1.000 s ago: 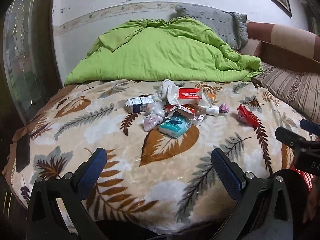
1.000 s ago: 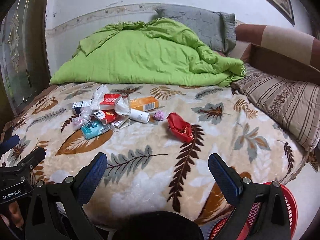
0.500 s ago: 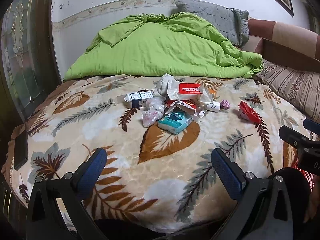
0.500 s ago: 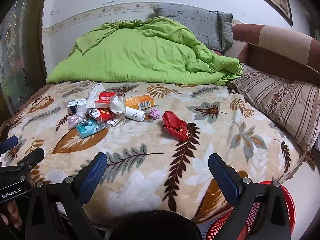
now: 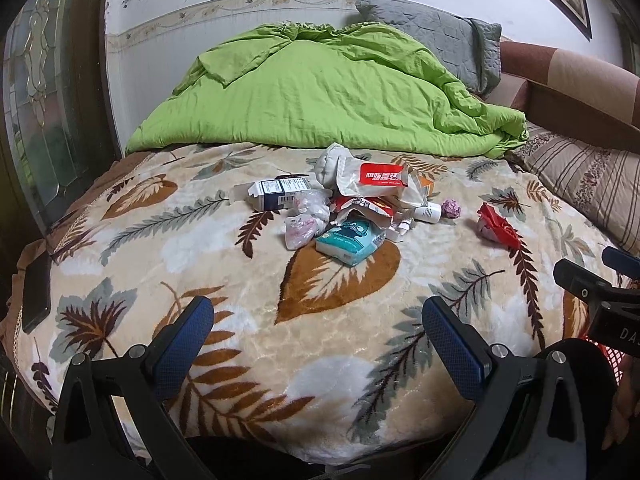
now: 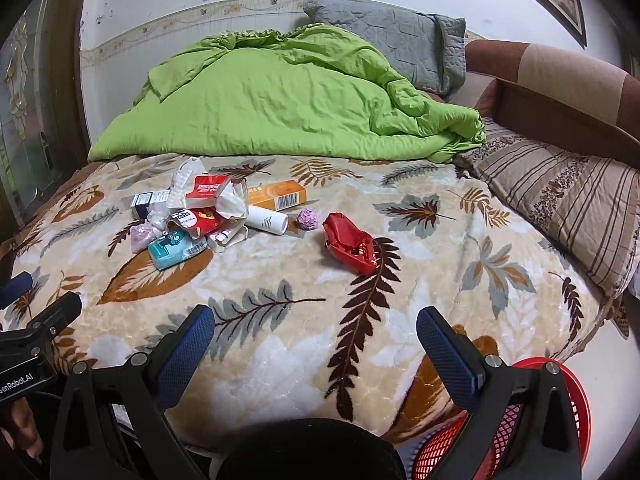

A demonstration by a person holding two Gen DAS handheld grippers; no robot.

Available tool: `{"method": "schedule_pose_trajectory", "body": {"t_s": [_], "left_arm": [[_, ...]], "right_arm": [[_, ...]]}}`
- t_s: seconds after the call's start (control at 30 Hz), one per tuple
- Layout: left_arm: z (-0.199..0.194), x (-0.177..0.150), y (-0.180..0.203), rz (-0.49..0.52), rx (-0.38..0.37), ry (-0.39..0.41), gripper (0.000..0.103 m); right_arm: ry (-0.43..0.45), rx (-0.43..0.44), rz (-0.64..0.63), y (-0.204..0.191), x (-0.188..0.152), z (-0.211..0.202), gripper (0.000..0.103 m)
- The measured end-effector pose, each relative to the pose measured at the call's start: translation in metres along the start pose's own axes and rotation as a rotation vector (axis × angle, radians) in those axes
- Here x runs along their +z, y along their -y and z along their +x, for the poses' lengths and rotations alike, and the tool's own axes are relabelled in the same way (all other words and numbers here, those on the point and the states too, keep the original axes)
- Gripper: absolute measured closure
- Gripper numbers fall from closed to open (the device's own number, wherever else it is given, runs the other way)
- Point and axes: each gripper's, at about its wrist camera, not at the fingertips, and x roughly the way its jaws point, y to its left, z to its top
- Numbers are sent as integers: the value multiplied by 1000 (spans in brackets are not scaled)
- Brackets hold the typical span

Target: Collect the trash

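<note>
Both my left claw (image 5: 316, 332) and right claw (image 6: 316, 330) gape empty, well short of the trash pile (image 6: 192, 216); grabbing there could scatter loose wrappers across the bed (image 6: 420, 280)

trash heaped mid-bed

i see a loose pile of wrappers and cartons (image 6: 196, 216) lying on the leaf-print blanket (image 6: 280, 280). a crumpled red wrapper (image 6: 352, 246) lies apart to its right, a small purple wad (image 6: 307, 219) between them. red mesh basket (image 6: 560, 420) below the bed edge.
</note>
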Motion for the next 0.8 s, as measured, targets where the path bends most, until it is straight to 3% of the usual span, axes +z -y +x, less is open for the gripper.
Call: {"method": "schedule_pose_trajectory", "body": {"t_s": [0.8], "left_arm": [[1,0,-1,-5,-1,-1,0]], "right_arm": [[-17,2,3,0,-1,3,1]]}}
